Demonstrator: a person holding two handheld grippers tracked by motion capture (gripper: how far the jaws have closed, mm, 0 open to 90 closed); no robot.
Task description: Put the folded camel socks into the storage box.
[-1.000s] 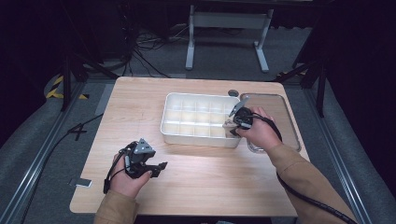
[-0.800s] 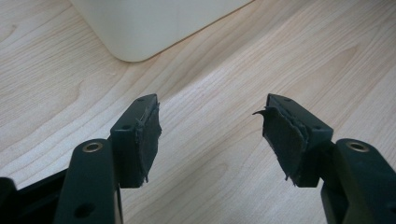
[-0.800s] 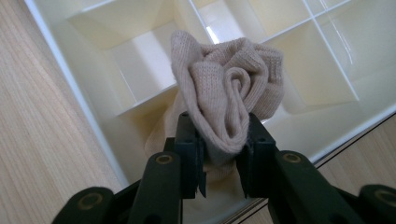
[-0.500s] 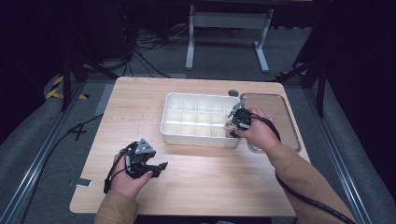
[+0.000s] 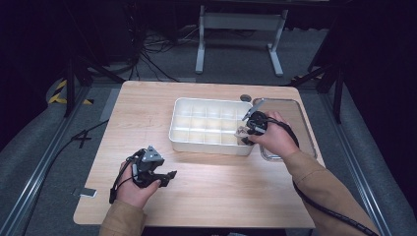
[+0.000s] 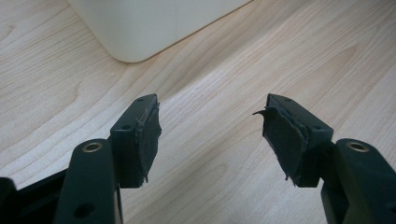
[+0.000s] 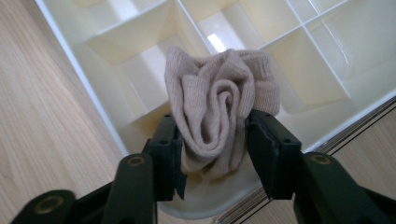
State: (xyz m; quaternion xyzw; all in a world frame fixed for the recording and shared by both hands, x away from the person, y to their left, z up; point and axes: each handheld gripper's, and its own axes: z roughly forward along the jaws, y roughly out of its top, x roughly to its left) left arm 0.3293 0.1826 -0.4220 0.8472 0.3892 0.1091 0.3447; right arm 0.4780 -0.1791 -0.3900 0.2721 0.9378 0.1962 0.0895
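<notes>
the left gripper rests on the pale wooden table near its front edge, well apart from the work, its jaws standing wide with nothing between them; in the left gripper view only bare wood lies between the worn pads, with a rounded corner of the white tray beyond.

that white plastic divided tray sits mid-table, its compartments bare apart from the one at its near right corner. just to its right lies a clear shallow tray with a metal rim, its contents hard to make out behind the hand.

the right gripper hangs over that near right corner compartment with a rolled beige knitted sock between its jaws. the jaws have just been opening, and in the right gripper view the pads sit beside the roll without visibly squeezing it, so it looks released or close to it.

the risk from here, as i judge it: the roll is bulky for its compartment and stands above the dividers, so it may unroll, perch on a wall, or catch on a frayed pad and lift out as the gripper draws away.
</notes>
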